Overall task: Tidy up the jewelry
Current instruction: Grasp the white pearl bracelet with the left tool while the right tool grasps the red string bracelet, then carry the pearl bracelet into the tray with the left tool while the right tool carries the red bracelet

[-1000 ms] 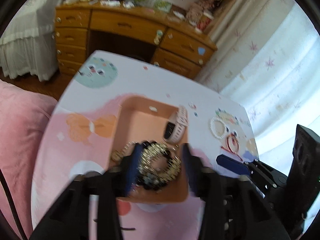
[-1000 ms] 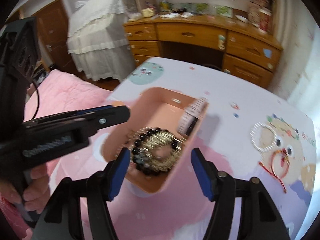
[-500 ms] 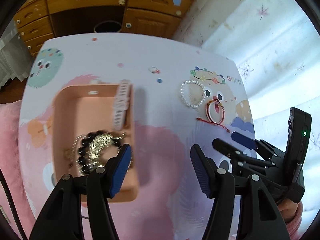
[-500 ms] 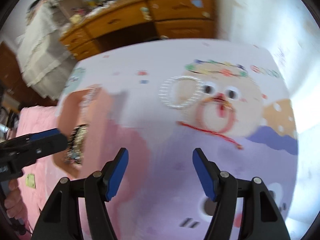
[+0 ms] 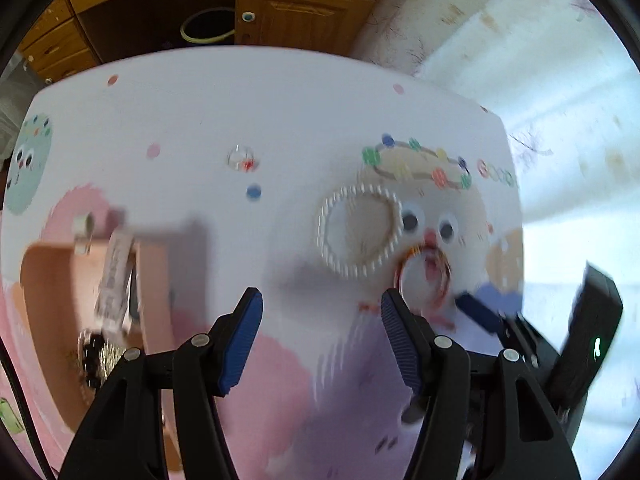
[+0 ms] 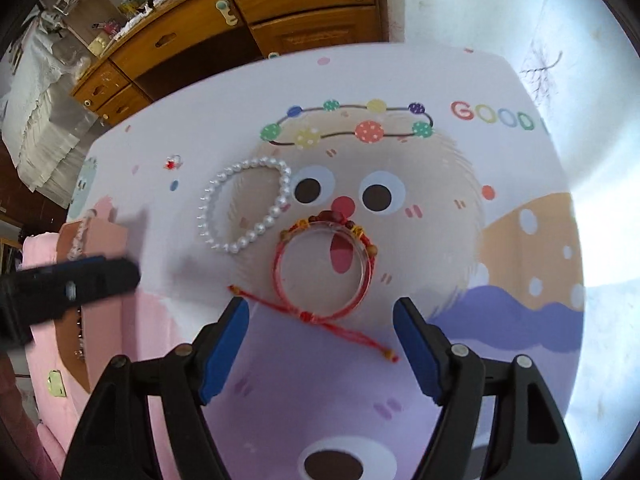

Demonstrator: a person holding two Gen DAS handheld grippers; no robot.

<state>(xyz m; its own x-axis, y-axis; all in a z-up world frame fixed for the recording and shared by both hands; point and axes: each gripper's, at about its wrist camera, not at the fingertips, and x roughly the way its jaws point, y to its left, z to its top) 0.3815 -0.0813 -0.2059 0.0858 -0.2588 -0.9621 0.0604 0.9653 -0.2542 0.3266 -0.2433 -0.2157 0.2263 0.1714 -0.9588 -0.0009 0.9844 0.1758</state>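
**Both grippers leave the tray for the loose bracelets**

Since a second ago both views have swung away from the pink tray (image 5: 154, 280), which then sat right under the fingers, to the cartoon-printed part of the worktop (image 6: 360, 80). We now see the tray at the left edge of both views, with a watch leaning on its wall and beaded pieces inside.

Left hand-held gripper (image 5: 322, 330): fingers apart, nothing between them, above bare worktop between tray and pearl bracelet (image 5: 360, 232); this view is blurred.

Right hand-held gripper (image 6: 322, 340): jaws opening, empty. The red cord bracelet (image 6: 324, 268) with its clear bangle lies flat just ahead of the fingertips, cord tail trailing between them. The pearl bracelet (image 6: 244, 208) lies just beside it. A small ring (image 6: 174, 161) sits well apart, farther back.

Step in hand, as we judge it: reaching for the next piece, likely the red one. The next move calls for lowering with the fingers straddling the bangle's near rim and closing on cord and bangle together; the thin tail may drag or snag.
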